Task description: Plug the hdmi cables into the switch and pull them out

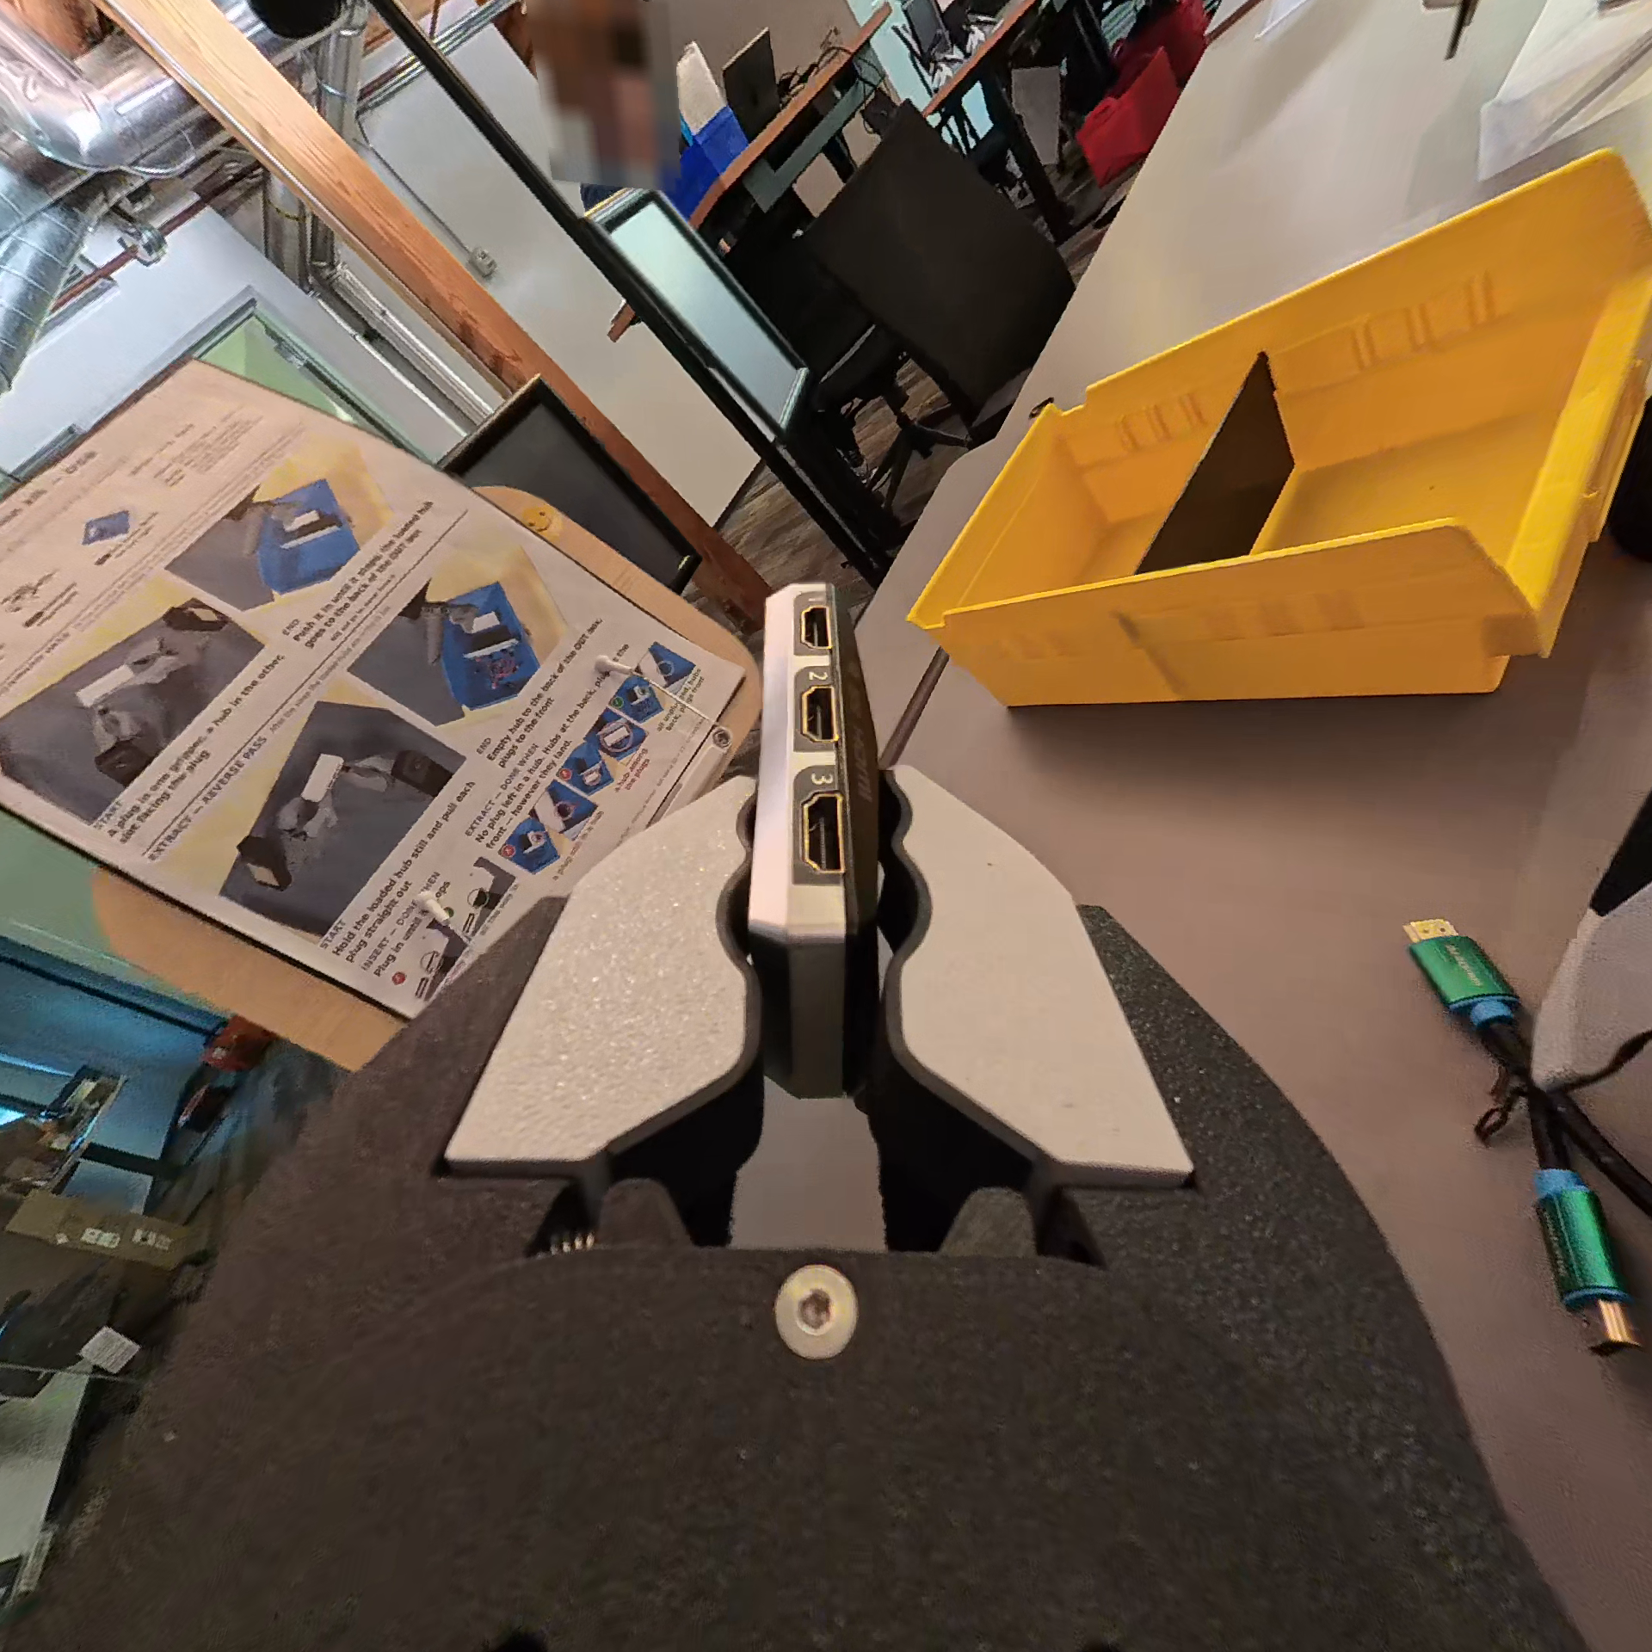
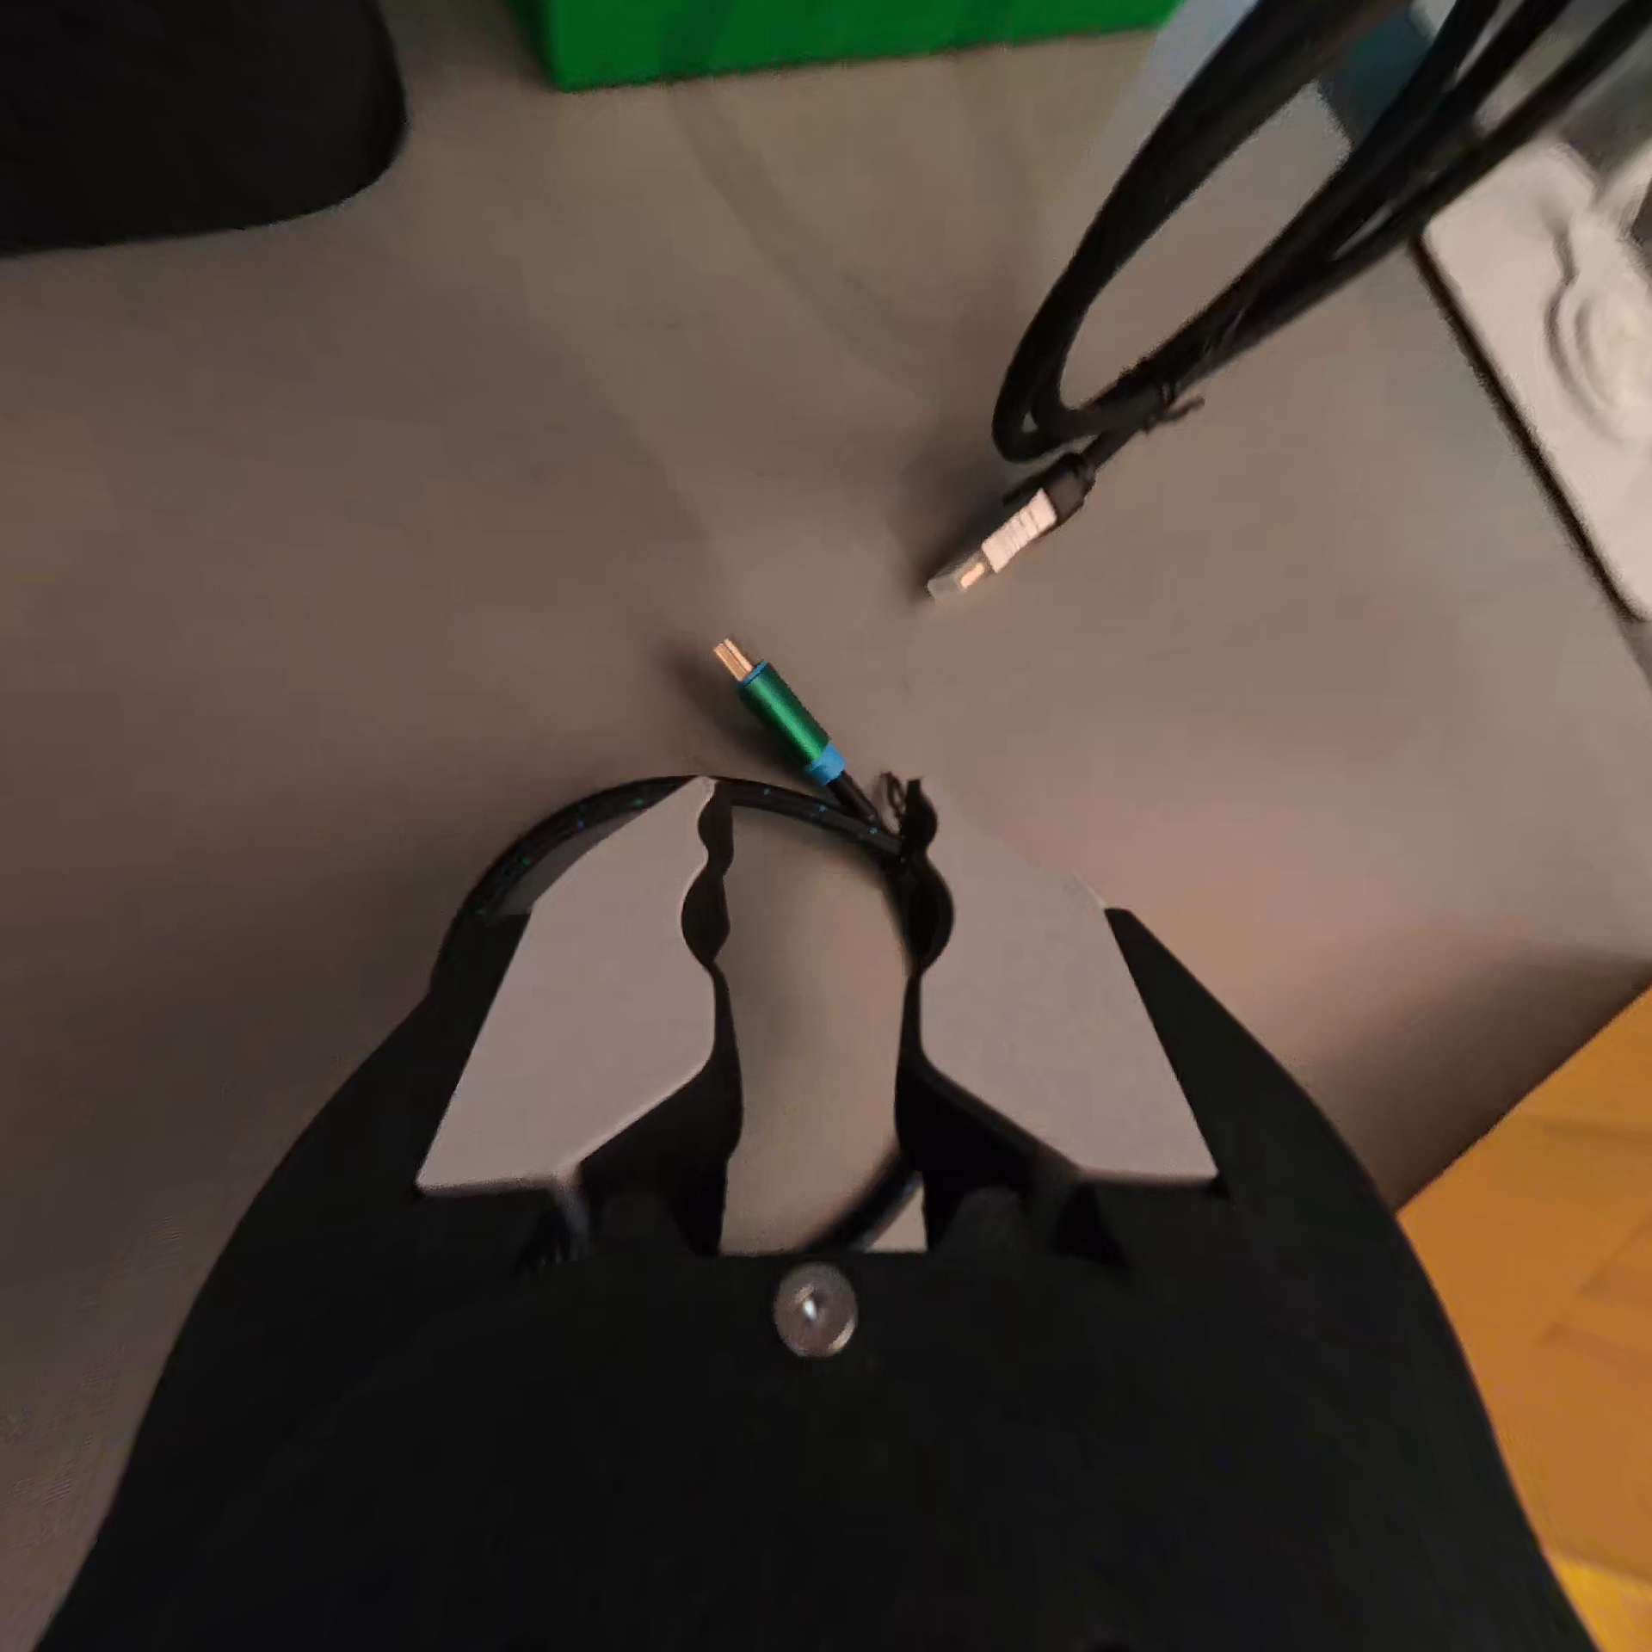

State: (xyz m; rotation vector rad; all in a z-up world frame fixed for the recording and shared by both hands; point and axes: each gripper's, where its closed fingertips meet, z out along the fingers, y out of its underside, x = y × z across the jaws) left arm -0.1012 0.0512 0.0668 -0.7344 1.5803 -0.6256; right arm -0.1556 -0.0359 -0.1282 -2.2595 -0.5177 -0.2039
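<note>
My left gripper (image 1: 818,804) is shut on the grey HDMI switch (image 1: 809,831), held on edge above the table's edge with its three empty ports facing me. A green HDMI plug (image 1: 1459,974) and a second green plug (image 1: 1580,1251) of the same black cable lie on the table to the right. In the right wrist view, my right gripper (image 2: 818,818) is open and empty just above the table, over the black cable loop (image 2: 572,818). The green HDMI plug (image 2: 782,715) lies just beyond its fingertips. A silver-tipped plug (image 2: 1006,536) on a coiled black cable (image 2: 1189,286) lies farther right.
A yellow bin (image 1: 1296,527) with a black divider stands on the grey table (image 1: 1207,894) at the back right. An instruction sheet (image 1: 295,679) on a wooden board is to the left. A green box (image 2: 840,36) and a dark object (image 2: 179,116) sit at the far edge. My hands' fingertips stand some 20 centimetres from each other. To reach the green HDMI plug (image 1: 1459,974) in a straight line is about 5 centimetres for my right fingers, about 20 centimetres for my left.
</note>
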